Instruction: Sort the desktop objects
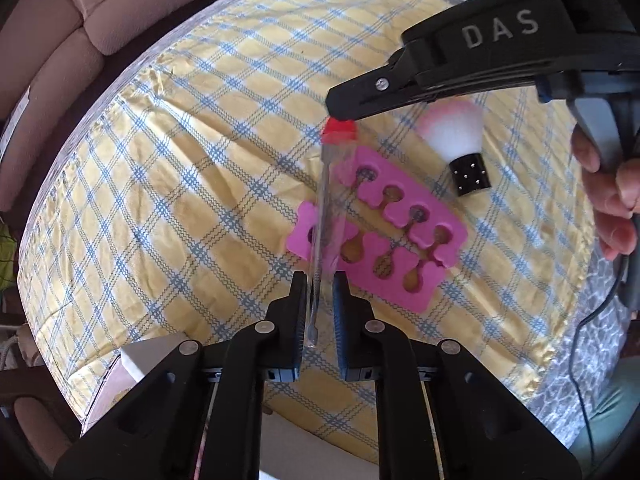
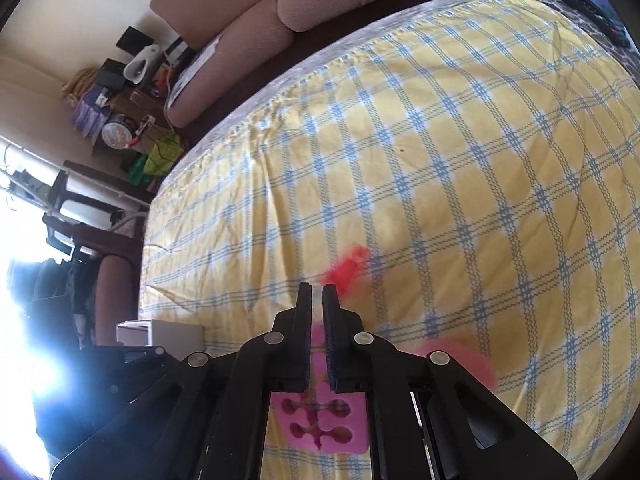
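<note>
While the left wrist view looks steeply down at the table, the left gripper point(image 1: 320, 280) sits with both fingers point(image 1: 299, 304) closed in on the lower end of a clear tube point(image 1: 326, 216); a thin metal tool shows inside it. The tube runs up and away to a red cap point(image 1: 339, 130). The right gripper point(image 1: 340, 110) comes in from the upper right, its tip clamped just at that cap. A person's hand point(image 1: 608, 196) holds its grey handle at the right edge. Under the tube lies a pink toe separator point(image 1: 396, 236), flat on the yellow-and-blue checked tablecloth point(image 1: 160, 200), roughly mid-table toward the right side. Just beyond it, near the right edge, a white-and-pink brush point(image 1: 454, 132) with a black studded base lies on its side. A white box point(image 1: 140, 356) shows at the near left corner.

From the right wrist view, the right gripper point(image 2: 317, 292) is clenched on the tube's neck point(image 2: 317, 300), a narrow slit between the pads. The red cap point(image 2: 348, 268), blurred, sticks out just past the fingertips. The toe separator point(image 2: 320, 428) shows below, between the gripper's arms. The white box point(image 2: 160, 334) sits at the cloth's left edge. A beige sofa point(image 2: 256, 12) stands past the far edge.
</note>
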Demonstrator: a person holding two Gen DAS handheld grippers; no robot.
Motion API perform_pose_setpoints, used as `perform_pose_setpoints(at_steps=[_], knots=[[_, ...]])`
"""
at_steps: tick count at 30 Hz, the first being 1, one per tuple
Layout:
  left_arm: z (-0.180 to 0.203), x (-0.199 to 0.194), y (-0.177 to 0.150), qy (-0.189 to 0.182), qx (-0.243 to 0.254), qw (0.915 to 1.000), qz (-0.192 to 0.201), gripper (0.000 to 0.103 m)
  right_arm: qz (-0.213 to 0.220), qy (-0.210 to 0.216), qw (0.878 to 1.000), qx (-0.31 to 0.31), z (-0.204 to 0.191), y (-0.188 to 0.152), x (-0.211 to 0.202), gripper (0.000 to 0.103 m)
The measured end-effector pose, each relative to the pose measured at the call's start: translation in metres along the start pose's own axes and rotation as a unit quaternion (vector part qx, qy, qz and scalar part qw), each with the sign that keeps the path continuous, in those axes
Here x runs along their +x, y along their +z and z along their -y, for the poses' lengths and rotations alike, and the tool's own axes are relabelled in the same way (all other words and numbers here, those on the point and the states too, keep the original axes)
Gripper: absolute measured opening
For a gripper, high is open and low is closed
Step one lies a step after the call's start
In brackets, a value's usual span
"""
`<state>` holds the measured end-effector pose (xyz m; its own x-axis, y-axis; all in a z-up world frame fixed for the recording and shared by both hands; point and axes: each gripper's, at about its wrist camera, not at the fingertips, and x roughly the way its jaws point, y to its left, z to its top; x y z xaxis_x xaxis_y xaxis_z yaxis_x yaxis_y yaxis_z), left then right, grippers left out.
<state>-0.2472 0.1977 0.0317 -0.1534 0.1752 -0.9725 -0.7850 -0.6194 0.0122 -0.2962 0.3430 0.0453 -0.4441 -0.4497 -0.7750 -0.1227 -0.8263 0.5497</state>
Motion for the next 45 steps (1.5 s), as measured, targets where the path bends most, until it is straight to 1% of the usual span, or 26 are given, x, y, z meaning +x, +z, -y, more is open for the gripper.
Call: perform_pose_setpoints(at_steps=[3,4,6,7,8,9,10,11,12,16,17,19,21,22,26,31,33,36,39,42,45], knots=[[0.003,-0.003,-0.002,0.003,-0.007,1.0000,-0.001,0.012,0.000,0.005,1.000,-0.001,-0.009,0.000,-0.003,0.006],[0.002,-0.002,-0.008,0.004,-0.012,0.9999,-0.001,0.012,-0.004,0.010,1.000,0.009,-0.008,-0.001,-0.003,0.007],[-0.003,-0.001,-0.002,-0.007,-0.026,0.9996,0.000,0.012,-0.007,0.014,0.999,0.037,-0.004,-0.006,-0.004,0.008],[0.001,0.001,0.004,-0.014,-0.034,0.9993,0.003,0.012,-0.013,0.012,0.999,0.047,-0.002,-0.009,-0.002,0.012],[0.000,0.000,0.003,-0.025,-0.044,0.9987,0.006,0.012,-0.024,0.012,0.998,0.053,0.000,-0.011,0.001,0.025],[-0.002,-0.001,0.005,-0.034,-0.052,0.9980,0.008,0.012,-0.036,0.010,0.997,0.061,0.003,-0.015,0.006,0.033],[-0.004,-0.002,0.006,-0.044,-0.059,0.9972,0.010,0.012,-0.037,0.009,0.997,0.067,0.005,-0.018,0.007,0.040],[-0.004,-0.003,0.007,-0.054,-0.065,0.9964,0.012,0.012,-0.038,0.015,0.996,0.074,0.006,-0.020,0.009,0.041],[0.004,-0.009,0.003,-0.057,-0.068,0.9960,0.014,0.012,-0.041,0.021,0.996,0.079,0.006,-0.022,0.010,0.041],[0.005,-0.014,0.004,-0.079,-0.084,0.9930,0.023,0.012,-0.044,0.036,0.994,0.095,0.007,-0.025,0.016,0.040],[0.007,-0.017,0.001,-0.087,-0.086,0.9922,0.026,0.012,-0.044,0.040,0.993,0.098,0.007,-0.025,0.018,0.038],[0.009,-0.021,0.000,-0.096,-0.091,0.9908,0.030,0.012,-0.043,0.046,0.993,0.098,0.005,-0.025,0.018,0.029],[0.006,-0.025,-0.001,-0.105,-0.096,0.9893,0.033,0.012,-0.041,0.043,0.994,0.093,0.001,-0.027,0.018,0.023],[0.004,-0.027,-0.001,-0.113,-0.099,0.9880,0.034,0.012,-0.036,0.043,0.994,0.089,0.000,-0.028,0.016,0.012],[0.001,-0.034,-0.004,-0.133,-0.110,0.9840,0.045,0.012,-0.024,0.038,0.997,0.066,-0.012,-0.033,0.007,0.008],[-0.005,-0.061,-0.017,-0.152,-0.120,0.9787,0.070,0.012,-0.014,0.043,0.997,0.056,-0.025,-0.040,-0.010,0.007],[-0.009,-0.080,-0.028,-0.159,-0.127,0.9755,0.083,0.012,-0.011,0.047,0.998,0.048,-0.035,-0.042,-0.020,0.007],[-0.018,-0.106,-0.051,-0.166,-0.139,0.9707,0.104,0.012,-0.006,0.057,0.998,0.026,-0.062,-0.048,-0.036,0.007],[-0.031,-0.131,-0.084,-0.173,-0.156,0.9642,0.126,0.012,-0.007,0.073,0.997,0.003,-0.094,-0.058,-0.043,0.008],[-0.044,-0.145,-0.121,-0.181,-0.180,0.9565,0.141,0.012,-0.016,0.086,0.996,-0.026,-0.131,-0.074,-0.040,0.008],[-0.053,-0.145,-0.156,-0.182,-0.207,0.9502,0.146,0.012,-0.032,0.091,0.994,-0.052,-0.160,-0.092,-0.029,0.008]])
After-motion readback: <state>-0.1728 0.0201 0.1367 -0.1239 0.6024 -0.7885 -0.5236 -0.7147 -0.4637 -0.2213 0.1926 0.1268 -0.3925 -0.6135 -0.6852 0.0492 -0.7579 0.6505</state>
